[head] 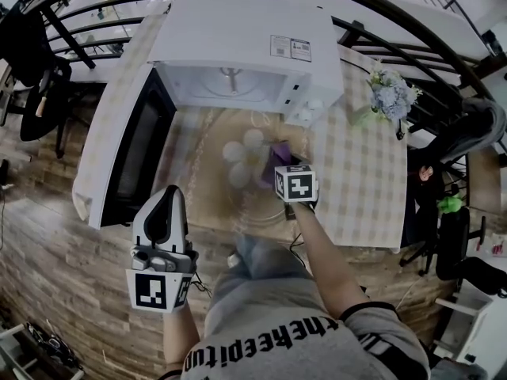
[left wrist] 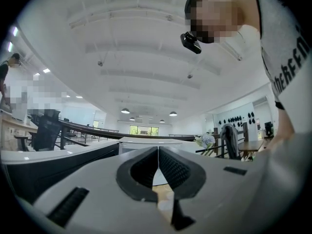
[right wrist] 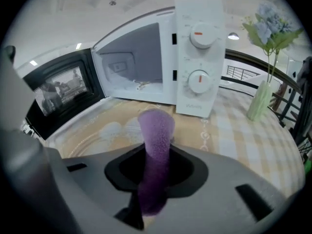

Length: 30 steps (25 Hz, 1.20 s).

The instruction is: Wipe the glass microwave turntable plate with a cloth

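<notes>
The clear glass turntable plate (head: 234, 182) lies on the checked tablecloth in front of the open microwave (head: 245, 50); three raised bumps show on it. My right gripper (head: 290, 177) hovers over the plate's right side, shut on a purple cloth (head: 276, 155). In the right gripper view the cloth (right wrist: 156, 130) sticks out between the jaws, with the plate (right wrist: 109, 130) just beyond it. My left gripper (head: 168, 196) is held off the table's near edge at the left, shut on nothing. The left gripper view shows its jaws (left wrist: 158, 165) tilted up toward the room and ceiling.
The microwave door (head: 131, 153) swings open to the left, beside the plate. A vase of pale flowers (head: 388, 97) stands at the table's right, also seen as the vase (right wrist: 260, 99) right of the microwave's control knobs (right wrist: 201, 57). Chairs and railings surround the table.
</notes>
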Tool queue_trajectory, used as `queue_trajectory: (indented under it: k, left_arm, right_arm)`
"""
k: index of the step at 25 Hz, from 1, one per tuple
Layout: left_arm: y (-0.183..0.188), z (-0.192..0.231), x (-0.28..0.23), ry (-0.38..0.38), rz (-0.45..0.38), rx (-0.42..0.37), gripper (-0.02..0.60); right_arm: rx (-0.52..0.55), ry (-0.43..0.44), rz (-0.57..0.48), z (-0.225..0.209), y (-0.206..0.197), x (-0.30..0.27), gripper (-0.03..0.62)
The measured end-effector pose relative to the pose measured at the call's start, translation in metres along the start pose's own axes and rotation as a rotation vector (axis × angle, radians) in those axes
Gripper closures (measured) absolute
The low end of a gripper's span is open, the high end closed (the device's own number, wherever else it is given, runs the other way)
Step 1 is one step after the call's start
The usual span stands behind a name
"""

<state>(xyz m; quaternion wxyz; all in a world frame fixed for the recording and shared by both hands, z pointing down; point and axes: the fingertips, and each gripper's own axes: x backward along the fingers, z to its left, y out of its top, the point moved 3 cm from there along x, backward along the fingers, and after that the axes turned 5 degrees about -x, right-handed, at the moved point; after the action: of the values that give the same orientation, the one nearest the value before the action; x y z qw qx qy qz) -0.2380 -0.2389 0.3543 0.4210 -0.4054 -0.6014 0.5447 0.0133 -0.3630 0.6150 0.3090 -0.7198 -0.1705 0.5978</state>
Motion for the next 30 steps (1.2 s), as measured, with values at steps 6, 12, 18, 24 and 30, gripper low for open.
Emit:
queue_trajectory:
  k: [6, 12, 18, 24, 30]
  left_arm:
    - [0.002, -0.008, -0.001, -0.013, -0.004, -0.003, 0.571]
    - [0.001, -0.009, 0.006, 0.0, -0.003, -0.004, 0.571]
    - [-0.001, -0.007, 0.012, 0.014, 0.006, 0.004, 0.571]
    - [0.0, -0.004, 0.02, 0.035, 0.011, -0.005, 0.571]
    - [-0.002, 0.003, 0.028, 0.066, 0.024, -0.003, 0.571]
  right_arm:
    - [-0.037, -0.034, -0.005, -0.03, -0.011, 0.014, 0.491]
    - [-0.019, -0.016, 0.005, -0.019, -0.009, 0.016, 0.49]
    - [0.019, 0.194, 0.005, 0.071, -0.006, 0.011, 0.488]
    - [0.111, 0.309, 0.03, 0.152, -0.009, 0.0, 0.488]
    - [0.216, 0.293, 0.019, 0.162, -0.013, -0.007, 0.487]
